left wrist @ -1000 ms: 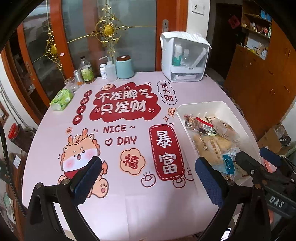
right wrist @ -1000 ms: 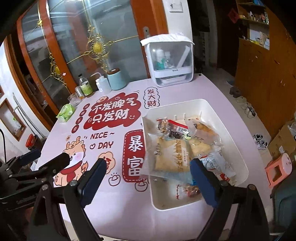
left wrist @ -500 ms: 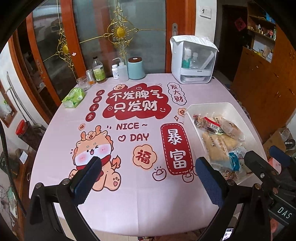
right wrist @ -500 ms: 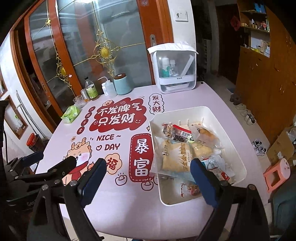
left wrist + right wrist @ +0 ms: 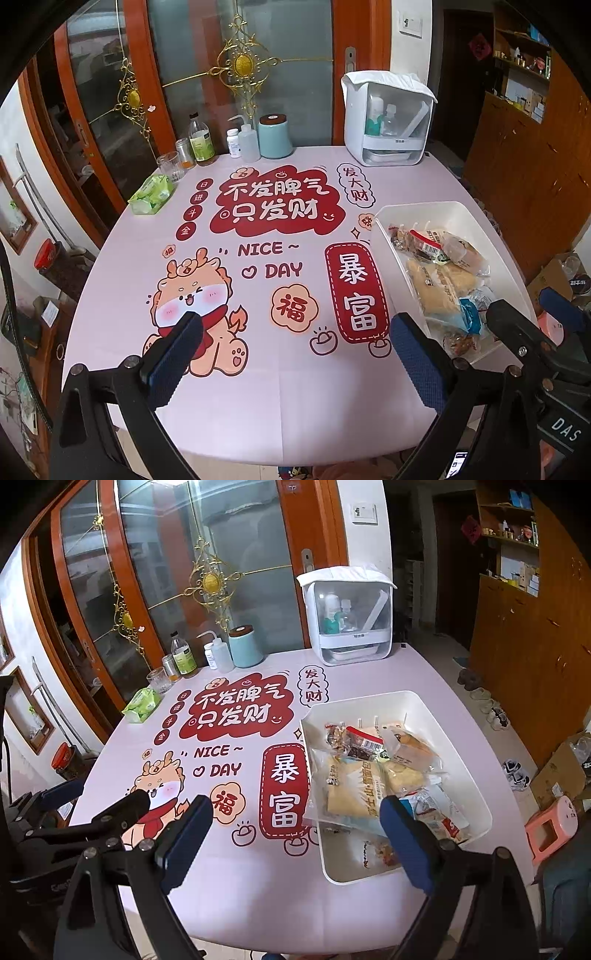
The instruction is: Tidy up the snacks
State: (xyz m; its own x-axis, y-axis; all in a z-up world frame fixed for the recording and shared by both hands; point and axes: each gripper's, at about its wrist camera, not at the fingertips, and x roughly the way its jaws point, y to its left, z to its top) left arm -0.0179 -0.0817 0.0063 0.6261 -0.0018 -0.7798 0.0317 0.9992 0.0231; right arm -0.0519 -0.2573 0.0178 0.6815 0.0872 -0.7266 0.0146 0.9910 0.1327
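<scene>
From the left wrist, your left gripper (image 5: pixel 295 354) hangs with fingers spread, empty, above the worktop's (image 5: pixel 258 406) near edge.

From the right wrist, your right gripper (image 5: pixel 295 834), likewise spread and empty, faces the snacks (image 5: pixel 351 786) piled in the white bin (image 5: pixel 476 801) by the right edge; take the top packet squarely.

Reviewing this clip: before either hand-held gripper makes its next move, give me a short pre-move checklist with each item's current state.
1. Left hand-held gripper open and empty: ok.
2. Right hand-held gripper open and empty: ok.
3. White bin sits fully on the table: ok, though near the right edge.
4. Snack packets inside the bin, none on the tablecloth: ok.
5. Path from the grippers to the bin free of objects: ok.
6. Whether any packet is torn or open: cannot tell.
</scene>
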